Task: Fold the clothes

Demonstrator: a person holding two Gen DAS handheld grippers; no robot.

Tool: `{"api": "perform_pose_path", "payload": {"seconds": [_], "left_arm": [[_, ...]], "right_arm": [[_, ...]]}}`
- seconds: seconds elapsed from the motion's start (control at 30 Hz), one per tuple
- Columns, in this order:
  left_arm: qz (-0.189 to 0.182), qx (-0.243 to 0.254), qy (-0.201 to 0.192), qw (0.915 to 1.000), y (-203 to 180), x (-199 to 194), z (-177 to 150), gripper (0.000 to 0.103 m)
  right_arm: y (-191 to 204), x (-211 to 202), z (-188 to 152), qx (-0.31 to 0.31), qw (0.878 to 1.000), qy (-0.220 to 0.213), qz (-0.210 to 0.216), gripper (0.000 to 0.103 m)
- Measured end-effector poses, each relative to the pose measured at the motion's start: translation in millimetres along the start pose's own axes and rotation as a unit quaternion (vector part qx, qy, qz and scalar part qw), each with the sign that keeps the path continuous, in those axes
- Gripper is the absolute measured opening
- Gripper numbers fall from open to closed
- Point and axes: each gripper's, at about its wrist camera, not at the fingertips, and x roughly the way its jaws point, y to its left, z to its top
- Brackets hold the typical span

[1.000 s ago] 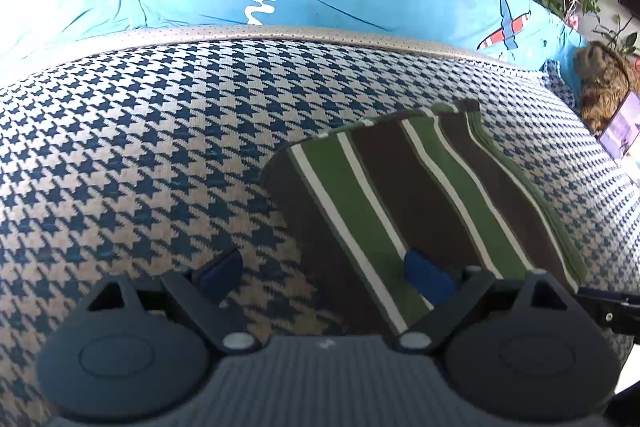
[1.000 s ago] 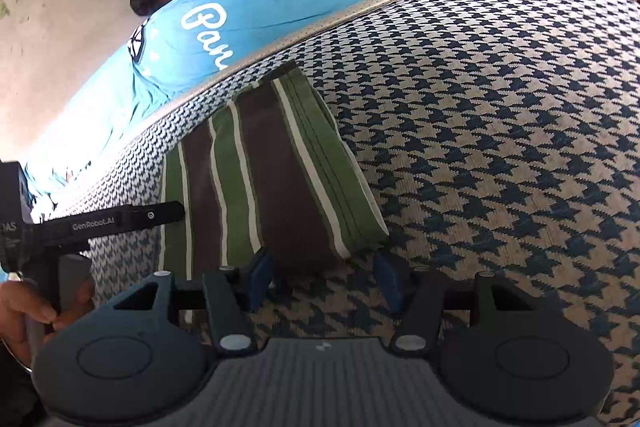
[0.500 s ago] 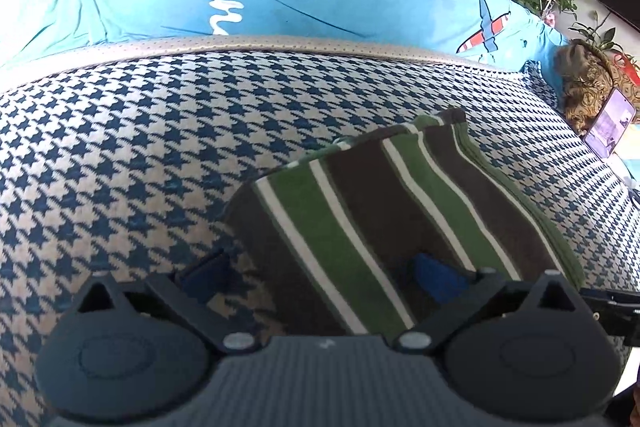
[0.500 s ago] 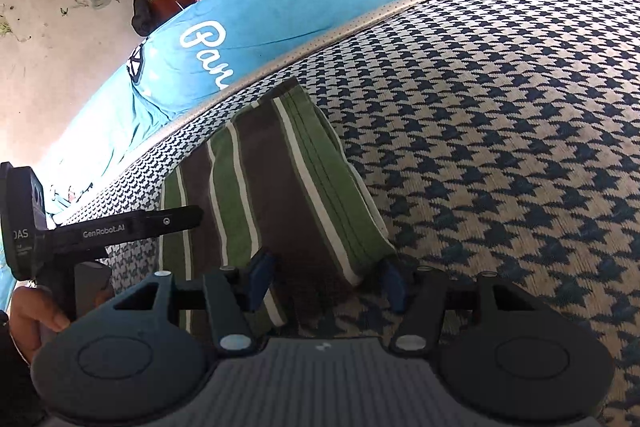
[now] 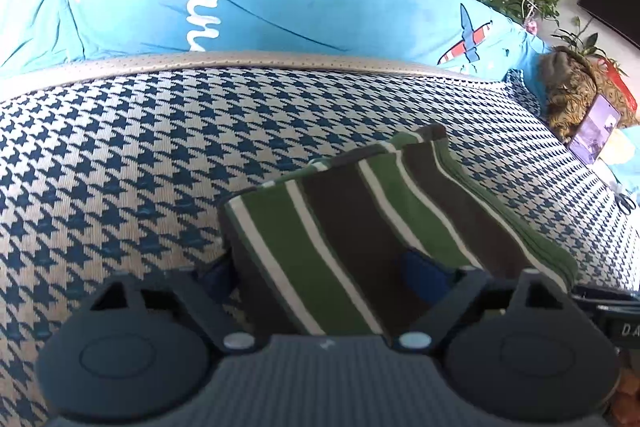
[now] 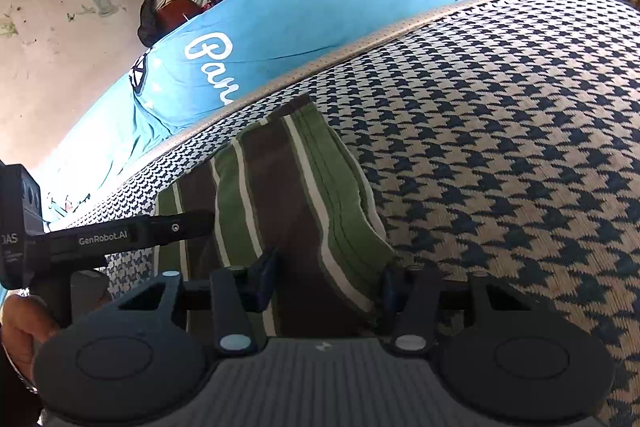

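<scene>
I read the folded striped garment (image 5: 360, 227) as soft, light and limp, lying on the houndstooth cushion (image 5: 120, 167). My left gripper (image 5: 320, 271) closes across its near-left corner; my right gripper (image 6: 326, 277) closes across its near-right edge. I would pinch every layer together.

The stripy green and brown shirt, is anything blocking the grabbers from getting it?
Nothing visible is in the way. The folded green-and-brown striped shirt already sits between the closing left gripper and the closing right gripper on the houndstooth sofa cover.
</scene>
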Motion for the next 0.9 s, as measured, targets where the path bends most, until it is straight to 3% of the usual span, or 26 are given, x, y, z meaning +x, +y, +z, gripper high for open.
{"api": "perform_pose_path", "payload": {"seconds": [0.17, 0.23, 0.4, 0.47, 0.5, 0.63, 0.73, 0.9], "left_arm": [[-0.007, -0.010, -0.001, 0.9999, 4.7, 0.1, -0.3, 0.075], [-0.008, -0.010, -0.001, 0.9999, 3.7, 2.4, -0.8, 0.083], [0.004, 0.000, -0.007, 1.0000, -2.7, 5.9, -3.3, 0.087], [0.007, 0.006, -0.012, 0.9999, -4.7, 5.4, -3.7, 0.074], [0.009, 0.009, -0.012, 0.9998, -6.3, 4.6, -3.4, 0.061], [0.017, 0.021, -0.020, 0.9994, -15.0, -2.5, -3.9, 0.030], [0.034, 0.039, -0.033, 0.9981, -26.5, -11.2, -5.6, 0.024], [0.077, 0.068, -0.056, 0.9932, -44.1, -27.8, -9.5, 0.023]], "right_arm": [[-2.6, 0.1, 0.3, 0.006, 1.000, 0.001, 0.006, 0.041], [-2.3, 1.6, 0.5, 0.005, 1.000, 0.000, 0.006, 0.041], [-2.8, 6.2, 0.7, 0.009, 1.000, -0.005, 0.008, 0.043], [-1.7, 9.2, 1.7, 0.010, 1.000, -0.008, 0.007, 0.042], [-0.7, 10.5, 2.2, 0.010, 1.000, -0.010, 0.005, 0.041], [6.6, 9.9, 3.3, -0.007, 1.000, -0.013, -0.005, 0.029], [11.5, 6.9, 5.0, -0.021, 1.000, -0.020, -0.010, 0.022], [29.4, 1.5, 5.3, -0.062, 0.997, -0.037, -0.025, 0.020]]}}
